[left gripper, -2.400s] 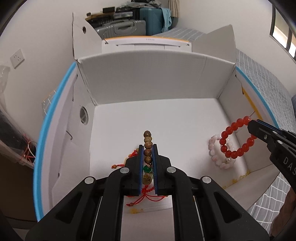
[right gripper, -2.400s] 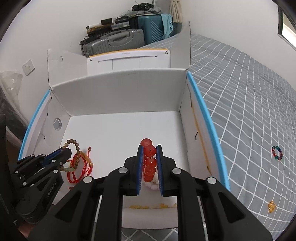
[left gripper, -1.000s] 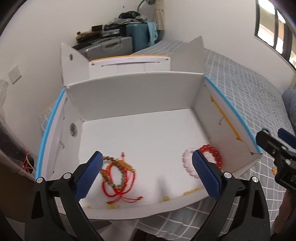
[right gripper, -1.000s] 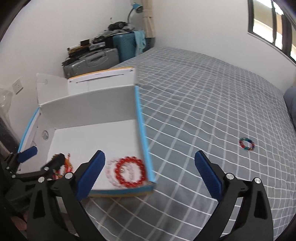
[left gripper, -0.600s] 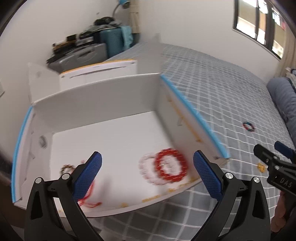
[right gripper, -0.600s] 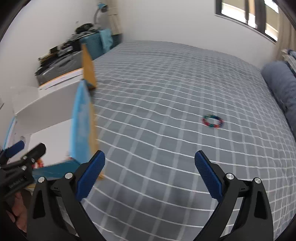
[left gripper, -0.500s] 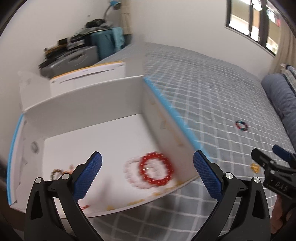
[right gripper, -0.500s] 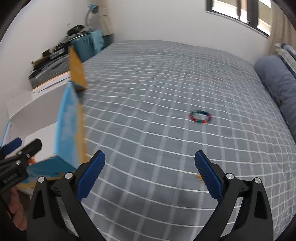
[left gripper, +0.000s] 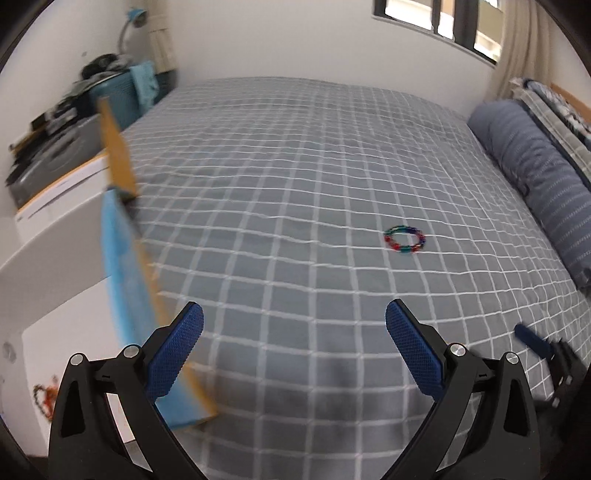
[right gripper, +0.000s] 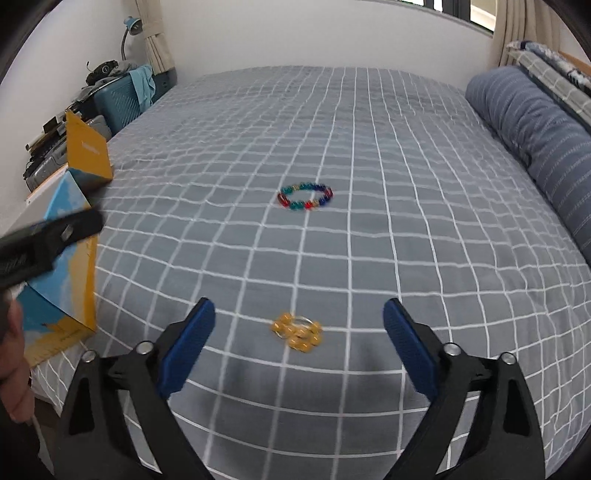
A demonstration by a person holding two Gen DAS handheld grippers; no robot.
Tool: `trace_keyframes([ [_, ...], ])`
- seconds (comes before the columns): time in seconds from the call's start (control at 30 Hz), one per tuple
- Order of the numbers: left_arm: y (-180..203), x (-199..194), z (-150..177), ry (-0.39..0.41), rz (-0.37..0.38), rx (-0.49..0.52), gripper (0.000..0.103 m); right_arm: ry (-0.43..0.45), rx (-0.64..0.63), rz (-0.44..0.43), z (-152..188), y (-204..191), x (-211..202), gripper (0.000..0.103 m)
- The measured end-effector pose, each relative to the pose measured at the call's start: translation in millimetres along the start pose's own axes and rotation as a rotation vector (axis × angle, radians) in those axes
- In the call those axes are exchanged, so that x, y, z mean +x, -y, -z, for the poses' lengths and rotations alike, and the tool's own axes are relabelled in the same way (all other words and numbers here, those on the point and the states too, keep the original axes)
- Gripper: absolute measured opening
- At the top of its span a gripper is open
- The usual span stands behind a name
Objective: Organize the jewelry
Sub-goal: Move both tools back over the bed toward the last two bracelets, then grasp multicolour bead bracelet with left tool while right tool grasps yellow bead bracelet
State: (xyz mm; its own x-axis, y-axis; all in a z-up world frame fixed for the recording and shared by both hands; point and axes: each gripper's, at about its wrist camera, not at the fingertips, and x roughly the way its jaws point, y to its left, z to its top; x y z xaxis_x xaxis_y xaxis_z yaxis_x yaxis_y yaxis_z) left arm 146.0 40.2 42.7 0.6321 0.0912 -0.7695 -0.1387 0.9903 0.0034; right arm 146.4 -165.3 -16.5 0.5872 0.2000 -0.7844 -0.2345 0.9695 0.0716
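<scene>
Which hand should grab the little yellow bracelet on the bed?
The right gripper: the yellow bead bracelet lies just ahead between its closing jaws, nothing held. The left gripper faces bare bedspread.

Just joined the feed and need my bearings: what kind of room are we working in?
Most likely a bedroom. The work surface is a bed with a grey checked cover, a striped bolster pillow lies along its right side, and a curtained window sits in the far wall. Suitcases are stacked in the left corner.

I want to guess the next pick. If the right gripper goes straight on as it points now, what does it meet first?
Probably the yellow bead bracelet on the grey bedspread; it lies just ahead between the closing, empty jaws of the right gripper. Depth is uncertain.
</scene>
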Motion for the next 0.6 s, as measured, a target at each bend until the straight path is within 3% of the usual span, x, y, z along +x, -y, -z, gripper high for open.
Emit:
trace_keyframes([
  [0.13, 28.2, 32.4, -13.7, -0.033, 0.015, 0.032, 0.097, -0.028, -0.002, 0.006, 9.7, 10.0, 16.2, 0.081],
  [0.47, 74.8, 102.0, -40.6, -0.079, 0.054, 0.057, 0.097, -0.044, -0.009, 0.024, 27.5, 15.4, 50.8, 0.081],
  [0.6, 87.9, 133.4, -52.9, -0.063, -0.01, 0.054, 0.097, -0.044, -0.014, 0.03, 30.1, 12.9, 62.1, 0.081],
])
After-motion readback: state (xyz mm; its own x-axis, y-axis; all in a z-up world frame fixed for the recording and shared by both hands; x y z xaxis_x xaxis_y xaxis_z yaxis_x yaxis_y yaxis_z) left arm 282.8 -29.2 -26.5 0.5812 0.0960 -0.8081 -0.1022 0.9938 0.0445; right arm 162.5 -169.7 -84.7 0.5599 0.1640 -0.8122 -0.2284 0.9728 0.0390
